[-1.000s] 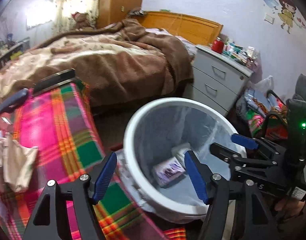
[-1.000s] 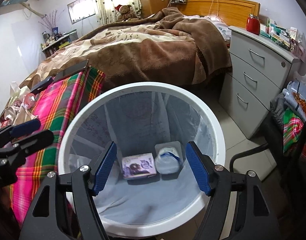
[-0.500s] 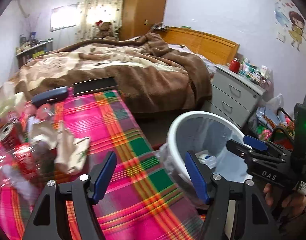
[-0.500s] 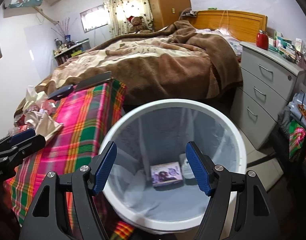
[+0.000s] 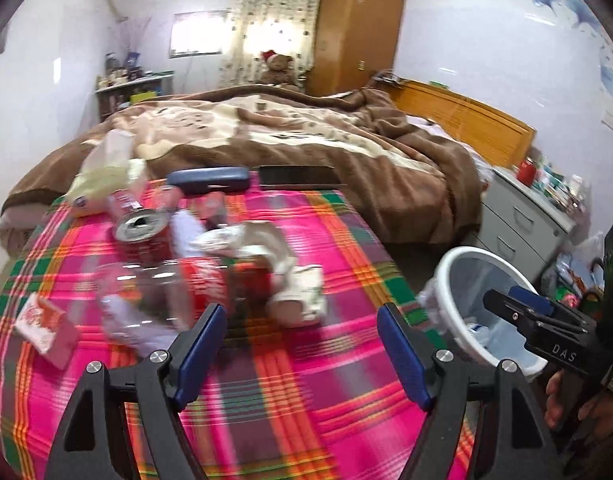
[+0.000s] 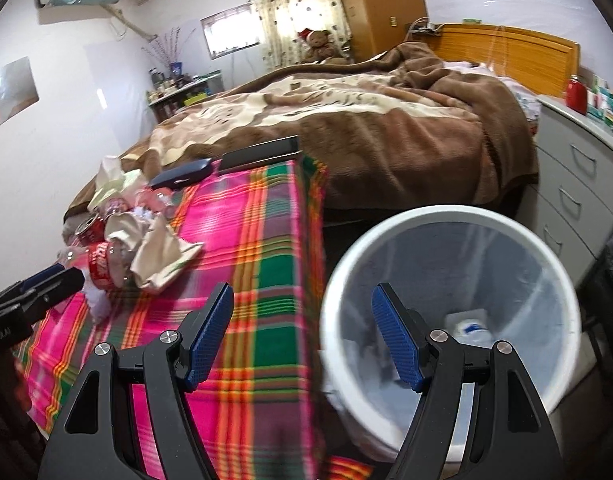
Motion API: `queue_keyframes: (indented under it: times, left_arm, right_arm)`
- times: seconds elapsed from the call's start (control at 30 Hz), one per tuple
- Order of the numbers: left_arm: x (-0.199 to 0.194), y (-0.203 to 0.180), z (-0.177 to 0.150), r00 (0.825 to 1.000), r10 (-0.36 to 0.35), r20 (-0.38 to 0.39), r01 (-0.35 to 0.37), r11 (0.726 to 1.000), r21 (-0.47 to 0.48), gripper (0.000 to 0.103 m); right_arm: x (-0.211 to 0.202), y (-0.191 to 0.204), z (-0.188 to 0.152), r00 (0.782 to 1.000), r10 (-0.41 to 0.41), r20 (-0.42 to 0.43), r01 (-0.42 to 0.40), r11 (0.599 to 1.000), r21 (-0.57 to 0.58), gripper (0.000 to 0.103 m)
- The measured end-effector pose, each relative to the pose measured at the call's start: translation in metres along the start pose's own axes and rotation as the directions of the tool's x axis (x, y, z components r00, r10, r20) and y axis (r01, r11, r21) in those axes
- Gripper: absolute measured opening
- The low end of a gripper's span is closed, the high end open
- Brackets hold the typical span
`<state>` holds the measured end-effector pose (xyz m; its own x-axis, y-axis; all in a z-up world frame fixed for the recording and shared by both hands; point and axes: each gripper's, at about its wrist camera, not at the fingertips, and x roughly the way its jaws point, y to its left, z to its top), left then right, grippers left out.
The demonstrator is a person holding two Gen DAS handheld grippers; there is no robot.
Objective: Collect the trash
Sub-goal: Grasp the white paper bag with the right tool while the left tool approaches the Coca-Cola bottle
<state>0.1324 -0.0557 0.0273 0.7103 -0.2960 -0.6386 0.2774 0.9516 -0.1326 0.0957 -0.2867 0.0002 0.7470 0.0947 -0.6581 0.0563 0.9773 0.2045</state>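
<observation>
Trash lies on a pink plaid table (image 5: 306, 380): a red soda can (image 5: 144, 236), a clear plastic bottle with a red label (image 5: 178, 292), crumpled paper (image 5: 282, 264) and a small red-and-white packet (image 5: 46, 324). My left gripper (image 5: 302, 344) is open and empty, just short of the bottle and paper. The white trash bin (image 6: 450, 280) stands on the floor to the right of the table, with a white cup (image 6: 472, 326) inside. My right gripper (image 6: 302, 336) is open and empty, over the table edge and the bin rim. The bin also shows in the left wrist view (image 5: 486, 280).
A dark blue case (image 5: 208, 180) and a black flat device (image 5: 298, 176) lie at the table's far edge. A bed with a brown blanket (image 5: 306, 136) is behind. A grey drawer unit (image 6: 578, 184) stands right of the bin.
Both grippers swung left, away from the bin toward the table. The left gripper now faces the trash pile. The right gripper moved off the bin's middle to its left rim.
</observation>
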Motion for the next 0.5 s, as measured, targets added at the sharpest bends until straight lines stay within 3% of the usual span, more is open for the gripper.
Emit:
queue_keyframes:
  times: [0.23, 0.5]
  left_arm:
    - [-0.007, 0.053, 0.006, 0.997, 0.077, 0.018, -0.076, 0.996, -0.042, 0.079]
    - [0.003, 0.096, 0.018, 0.996, 0.085, 0.009, -0.085, 0.995, -0.051, 0.080]
  right_arm:
    - [0.016, 0.037, 0.002, 0.998, 0.064, -0.022, -0.065, 0.998, -0.026, 0.073]
    - [0.034, 0.074, 0.002, 0.993, 0.100, -0.063, -0.105, 0.991, -0.079, 0.073]
